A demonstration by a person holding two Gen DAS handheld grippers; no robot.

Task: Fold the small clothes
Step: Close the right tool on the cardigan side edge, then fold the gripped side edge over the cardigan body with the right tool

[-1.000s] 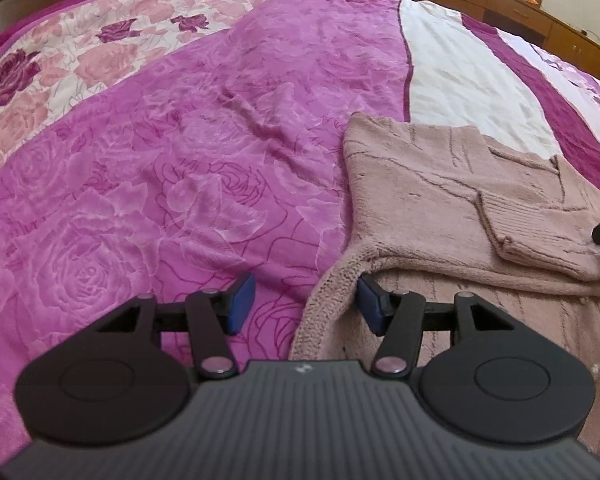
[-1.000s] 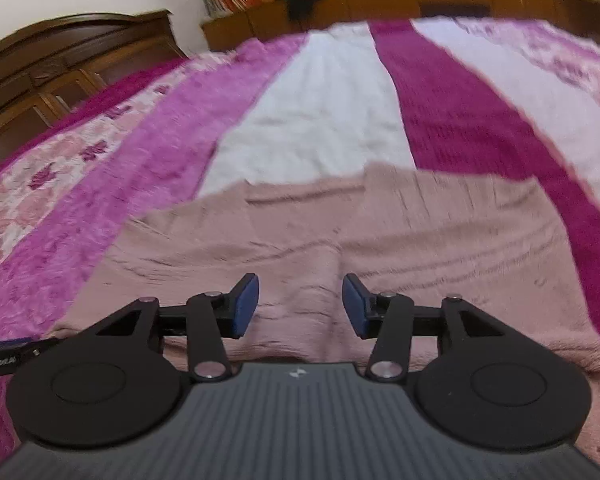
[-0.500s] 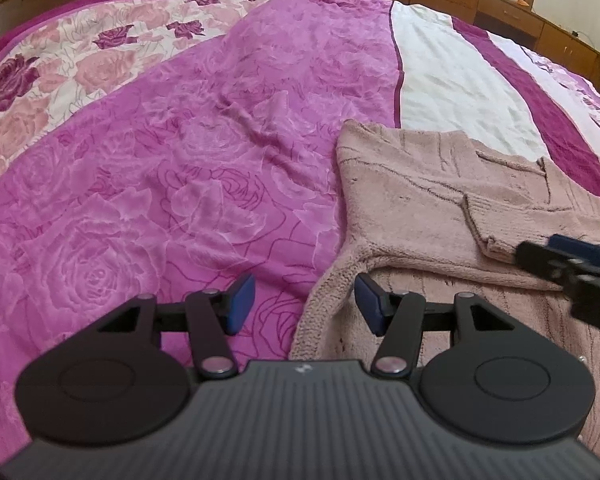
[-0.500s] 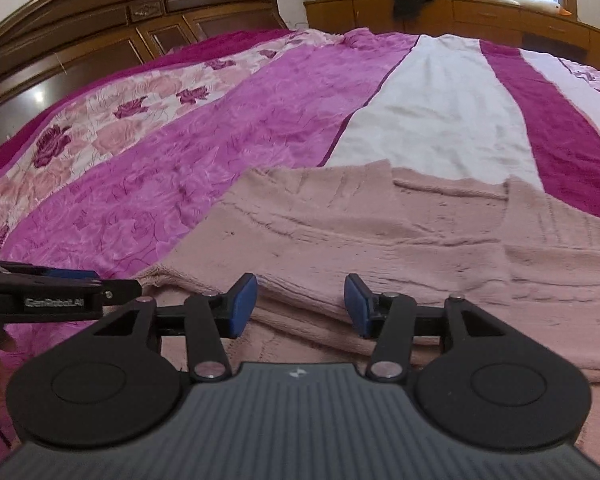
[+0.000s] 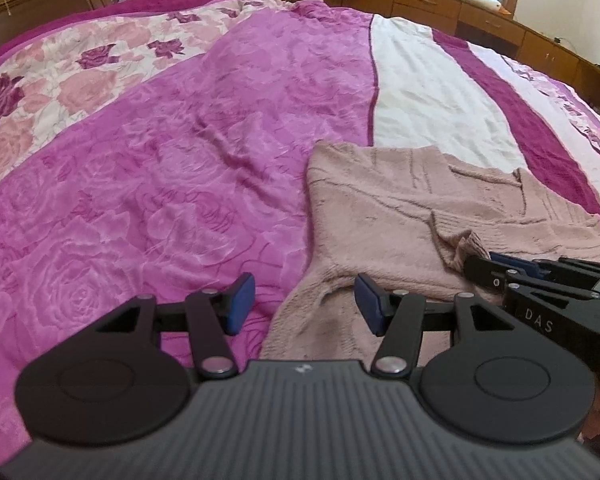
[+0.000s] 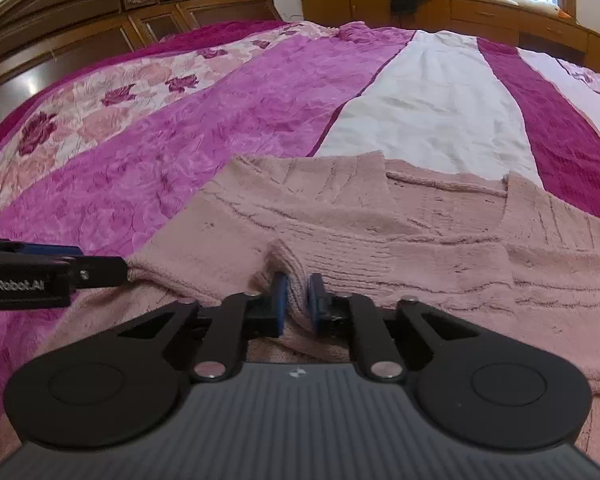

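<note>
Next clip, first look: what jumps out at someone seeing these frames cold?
A dusty-pink knit sweater lies flat on a bed with a magenta rose-patterned bedspread. The right gripper is pinched shut on the sweater's ribbed cuff, while the left gripper hangs open over the sweater's left edge.

Both grippers low and forward, one spread, one pinched.

Left gripper [image 5: 304, 308]: jaws wide apart, blue pads [image 5: 240, 302] facing each other across a clear gap, nothing between them; held level, pointing forward. Right gripper [image 6: 298, 300]: jaws drawn nearly together, blue pads [image 6: 279, 298] pressing a ridge of the pink sweater [image 6: 380, 224] cloth from both sides. In the left wrist view the right gripper [image 5: 480, 266] enters from the right edge, tip on a bunched fold. In the right wrist view the left gripper [image 6: 100, 270] reaches in from the left edge.
</note>
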